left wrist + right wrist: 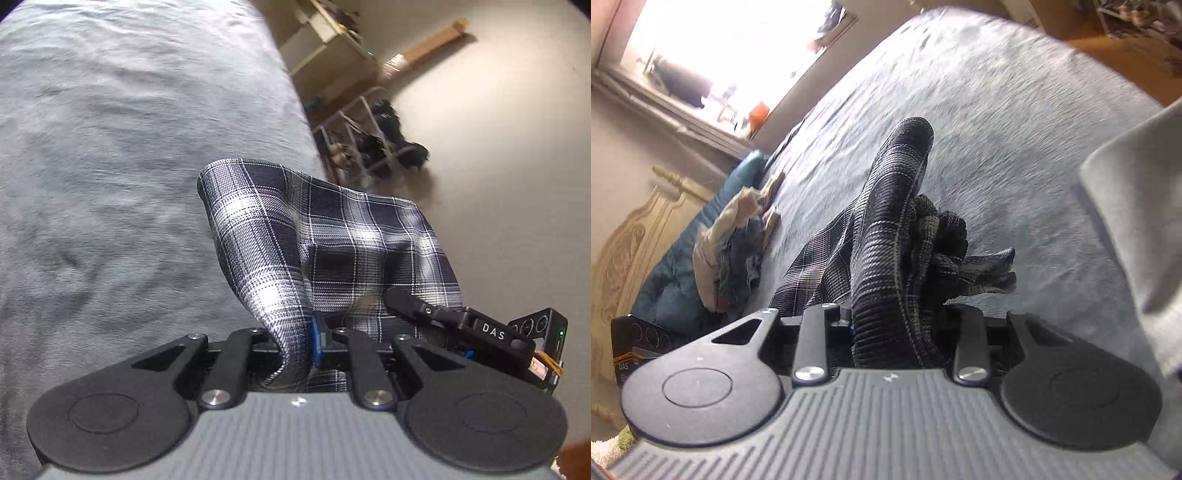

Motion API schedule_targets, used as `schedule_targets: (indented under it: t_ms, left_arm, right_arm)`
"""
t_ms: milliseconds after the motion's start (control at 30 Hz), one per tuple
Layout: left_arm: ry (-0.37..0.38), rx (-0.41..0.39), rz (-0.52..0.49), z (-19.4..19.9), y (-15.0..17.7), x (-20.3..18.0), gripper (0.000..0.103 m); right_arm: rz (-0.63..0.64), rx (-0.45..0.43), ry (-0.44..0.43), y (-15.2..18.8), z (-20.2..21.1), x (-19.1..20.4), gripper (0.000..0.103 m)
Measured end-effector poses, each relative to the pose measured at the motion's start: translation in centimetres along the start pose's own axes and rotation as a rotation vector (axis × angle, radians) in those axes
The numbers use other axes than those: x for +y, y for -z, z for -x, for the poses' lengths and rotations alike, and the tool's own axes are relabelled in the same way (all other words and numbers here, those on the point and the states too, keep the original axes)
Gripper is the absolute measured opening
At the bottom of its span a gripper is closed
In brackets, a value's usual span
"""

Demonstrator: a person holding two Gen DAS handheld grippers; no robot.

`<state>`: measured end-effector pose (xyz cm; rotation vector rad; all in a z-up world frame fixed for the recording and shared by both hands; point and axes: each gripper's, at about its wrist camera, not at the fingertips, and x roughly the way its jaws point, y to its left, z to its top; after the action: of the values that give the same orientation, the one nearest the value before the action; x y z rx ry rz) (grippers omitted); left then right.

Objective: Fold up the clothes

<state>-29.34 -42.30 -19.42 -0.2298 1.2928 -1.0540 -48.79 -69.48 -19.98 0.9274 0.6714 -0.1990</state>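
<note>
A dark blue and white plaid garment (pixel 332 229) hangs lifted above the grey bed cover (pixel 110 147). My left gripper (pixel 306 343) is shut on one edge of it, and the cloth drapes over and hides the fingertips. Just to the right, my right gripper (pixel 393 297) pinches the same garment. In the right wrist view the plaid garment (pixel 886 240) is bunched up between the jaws of my right gripper (pixel 897 325), which is shut on it. A loose end trails down onto the bed cover (pixel 1015 129).
A pile of other clothes (pixel 735 251) lies by the teal pillow (pixel 672 288) and carved headboard (pixel 628 251). A shoe rack (pixel 369 140) stands on the floor past the bed's edge. A grey sleeve (pixel 1137 221) fills the right side. A bright window (pixel 720 48) is behind.
</note>
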Motion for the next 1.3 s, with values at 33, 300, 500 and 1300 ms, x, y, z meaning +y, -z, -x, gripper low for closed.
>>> schedule_targets:
  t_ms: [33,300,500,1300]
  left_arm:
    - [0.013,0.01,-0.012,0.3,0.1,-1.1,0.014]
    - [0.107,0.079,-0.088,-1.0,1.0,-8.4,0.014]
    - [0.119,0.114,-0.09,-4.3,1.8,-12.2,0.013]
    - [-0.069,0.002,0.257,-26.7,0.9,-16.0,0.013]
  right_arm:
    - [-0.012,-0.02,0.01,0.1,1.3,0.1,0.03]
    - [-0.089,-0.151,0.111,1.7,11.0,0.6,0.03]
    - [-0.133,-0.194,0.173,2.6,15.3,-0.5,0.03]
    - [0.064,0.166,0.175,-14.9,11.7,-17.3,0.03]
